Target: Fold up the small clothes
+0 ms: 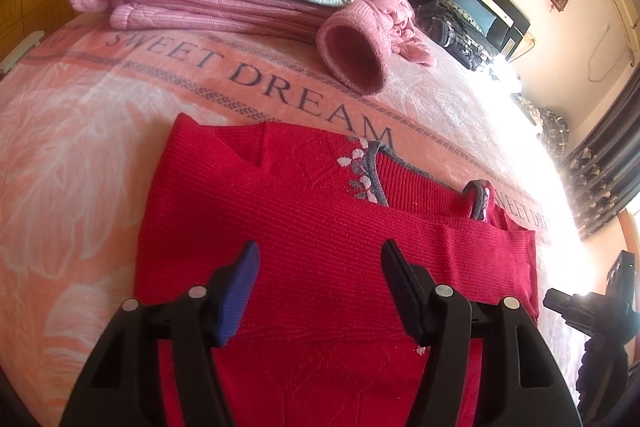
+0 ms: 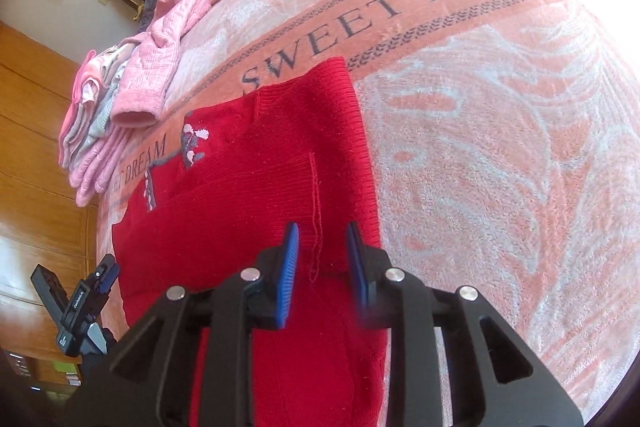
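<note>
Red sweater (image 1: 320, 227) lies flat on the pink blanket (image 1: 80, 147), sleeves already folded in. Left gripper (image 1: 320, 267) hovers wide and empty over its middle; right gripper (image 2: 322, 247) narrower, nothing gripped, at the edge, likely ready to lift the hem.

"SWEET DREAM" along the blanket's (image 1: 100, 99) orange band; tiny, perhaps illegible, label on the tool (image 2: 78, 301).

Ribbed knit red sweater (image 1: 320, 227); plush blanket (image 1: 100, 115); matt plastic fingers (image 1: 240, 291).
</note>
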`<control>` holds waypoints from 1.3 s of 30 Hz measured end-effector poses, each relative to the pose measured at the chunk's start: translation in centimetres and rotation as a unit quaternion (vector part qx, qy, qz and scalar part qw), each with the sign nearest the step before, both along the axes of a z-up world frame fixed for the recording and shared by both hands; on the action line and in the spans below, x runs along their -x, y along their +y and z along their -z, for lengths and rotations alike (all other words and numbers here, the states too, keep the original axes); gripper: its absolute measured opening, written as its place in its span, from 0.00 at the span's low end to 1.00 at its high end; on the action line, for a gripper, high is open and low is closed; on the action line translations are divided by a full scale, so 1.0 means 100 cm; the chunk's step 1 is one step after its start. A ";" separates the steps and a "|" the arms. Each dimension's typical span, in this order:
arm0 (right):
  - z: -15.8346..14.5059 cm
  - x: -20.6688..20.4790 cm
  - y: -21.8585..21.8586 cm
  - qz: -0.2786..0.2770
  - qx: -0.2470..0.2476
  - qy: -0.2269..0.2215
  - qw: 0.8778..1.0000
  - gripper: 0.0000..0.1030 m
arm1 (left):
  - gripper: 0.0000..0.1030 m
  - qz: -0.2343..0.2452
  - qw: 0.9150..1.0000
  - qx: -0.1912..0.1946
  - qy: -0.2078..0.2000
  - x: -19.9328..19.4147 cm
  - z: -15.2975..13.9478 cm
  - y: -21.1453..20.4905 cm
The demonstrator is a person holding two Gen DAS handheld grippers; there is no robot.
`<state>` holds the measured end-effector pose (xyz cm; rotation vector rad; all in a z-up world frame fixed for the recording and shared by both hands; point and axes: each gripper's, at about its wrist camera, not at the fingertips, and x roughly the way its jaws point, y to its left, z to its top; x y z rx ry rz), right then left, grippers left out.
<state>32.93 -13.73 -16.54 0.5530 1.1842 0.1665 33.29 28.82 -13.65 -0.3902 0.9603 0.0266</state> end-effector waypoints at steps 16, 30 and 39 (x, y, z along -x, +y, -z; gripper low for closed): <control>-0.004 -0.010 0.042 -0.045 0.062 -0.032 0.997 0.04 | 0.62 0.019 0.999 0.007 0.030 0.004 0.018 0.005; 0.022 -0.008 0.034 -0.046 0.077 0.006 0.996 0.08 | 0.71 0.046 0.998 -0.028 0.044 0.001 0.025 -0.007; -0.002 0.018 0.011 -0.036 0.051 -0.015 0.998 0.16 | 0.71 0.062 0.996 -0.006 0.064 0.020 0.011 0.004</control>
